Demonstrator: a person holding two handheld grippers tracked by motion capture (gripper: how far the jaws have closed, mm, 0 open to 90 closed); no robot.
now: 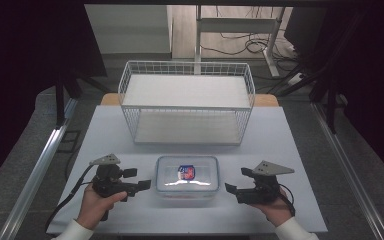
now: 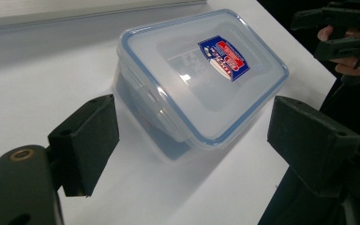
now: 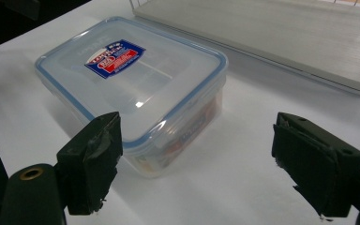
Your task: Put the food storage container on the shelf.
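A clear plastic food box [image 1: 187,176] with a blue-rimmed lid and a red and blue label sits shut near the table's front middle. My left gripper [image 1: 137,179] is just left of it, open, with its jaws apart and pointed at the box's short side. In the left gripper view, the box [image 2: 201,79] lies just beyond the left gripper [image 2: 194,145], touching neither jaw. My right gripper [image 1: 237,180] is open just right of the box. In the right gripper view, the box's [image 3: 131,79] near corner is in front of the left jaw of the right gripper [image 3: 204,161]. Something red shows faintly inside.
A white wire basket shelf [image 1: 187,102] with two white tiers stands behind the box, across the table's middle. The white table top [image 1: 280,150] ends close behind both hands. Dark curtains flank the table, and desk legs and cables [image 1: 250,45] lie beyond it.
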